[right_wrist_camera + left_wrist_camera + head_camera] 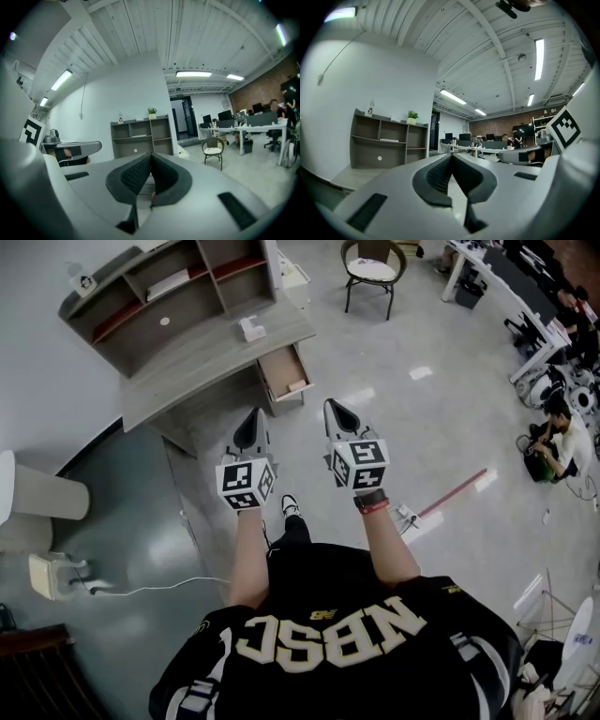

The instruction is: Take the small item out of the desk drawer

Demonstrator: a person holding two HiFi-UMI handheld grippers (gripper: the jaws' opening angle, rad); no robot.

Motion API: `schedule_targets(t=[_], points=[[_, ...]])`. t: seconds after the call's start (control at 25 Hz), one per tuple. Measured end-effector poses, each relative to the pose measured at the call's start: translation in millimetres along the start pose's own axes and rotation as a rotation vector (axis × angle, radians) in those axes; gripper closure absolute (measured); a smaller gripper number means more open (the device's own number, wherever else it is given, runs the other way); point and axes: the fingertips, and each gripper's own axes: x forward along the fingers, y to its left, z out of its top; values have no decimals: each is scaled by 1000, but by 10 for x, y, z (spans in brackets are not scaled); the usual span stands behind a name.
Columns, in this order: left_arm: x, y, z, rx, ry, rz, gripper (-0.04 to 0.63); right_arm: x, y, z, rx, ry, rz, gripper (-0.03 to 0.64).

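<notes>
Drawer (284,369) is pulled open at the right end of the desk (211,357), upper middle of the head view. A small pale item (297,386) lies inside it near the front edge; too small to say what it is. Nothing touches it.

Left gripper (254,412): jaws closed together, nothing between them. The left gripper view confirms this, with the dark pads meeting at the tip (451,156). Held about level, below the desk in frame and well apart from the drawer.

Right gripper (332,406): also clenched and empty, pads meeting in its own view (150,155). It sits beside the left one and points the same way, up-frame toward the desk. It is lower right of the drawer and not touching it.

Shelf unit (169,292) stands on the desk top, upper left. A small white object (251,329) sits on the desk surface in front of it. In the gripper views the shelf (140,136) carries a small potted plant (152,112) on top.

Chair (373,268) stands on the floor at top centre, right of the desk. A red strip (457,490) lies on the floor right of the grippers. Person's shoe (290,506) shows between the forearms.
</notes>
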Motion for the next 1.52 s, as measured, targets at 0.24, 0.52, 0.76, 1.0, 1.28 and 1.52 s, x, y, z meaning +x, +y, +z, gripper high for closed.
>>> schedule_targets(t=[0.24,0.52,0.76,1.0,1.28,1.52], points=[[538,466,35,-23,-8,-1,581,641,-12,162,-16,8,4,612],[1034,920,-96,-33,16,-24,581,1357,10,152,-11,31,2,612],[1408,1285,-218,-27,26,-47,581,1928,106,78,-22,40,12,612],[1646,1499,-395,-28,62,-77,581,2261,143,7,-28,50,3,612],[1802,1542,-576,-58,102,-102,581,2474,63,-168,-40,120,4,612],[1948,1716,-888,-99,137,-76,581,2776,55,-461,-50,194,55,612]])
